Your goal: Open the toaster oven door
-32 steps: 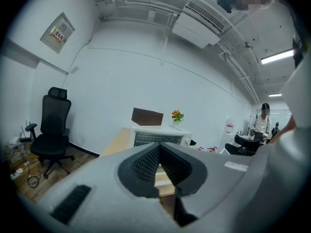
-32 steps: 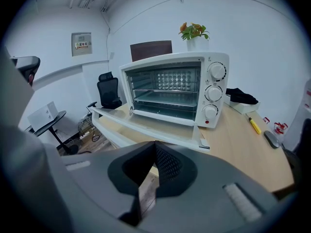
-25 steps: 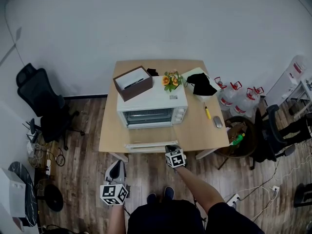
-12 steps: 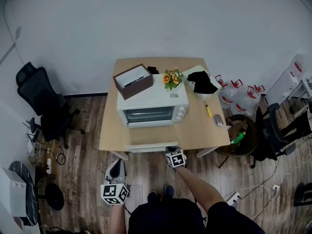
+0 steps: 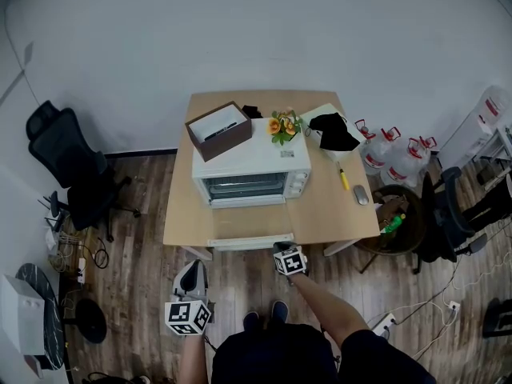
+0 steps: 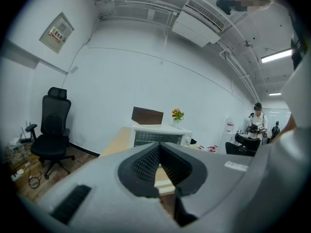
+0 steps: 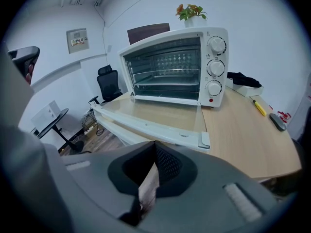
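The white toaster oven [image 5: 252, 165] stands toward 12 o'clock on the wooden tabletop [image 5: 320, 213]. Its glass door [image 5: 246, 224] is swung fully down and lies flat at 6 o'clock from the oven body. The door's pale handle bar [image 5: 250, 242] runs along the tabletop's near edge.

The right gripper view shows the wire racks inside the open cavity and three knobs [image 7: 214, 67] stacked at 3 o'clock on the oven front.

The right tool [image 5: 284, 249] sits just off the tabletop's near edge, at 5 o'clock from the door and near the right end of the handle without touching it. Its jaws are drawn together with nothing between them. The left tool [image 5: 192, 269] hangs lower over the wooden floor, at 7 o'clock from the tabletop and well apart from the oven. Its jaws also meet at the tips and hold nothing.

On the oven's top, a brown box [image 5: 219, 131] sits at 10 o'clock and a small pot of flowers [image 5: 282, 125] at 1 o'clock. A black cloth [image 5: 332, 131] and a yellow pen [image 5: 342, 179] lie at 3 o'clock of the oven.
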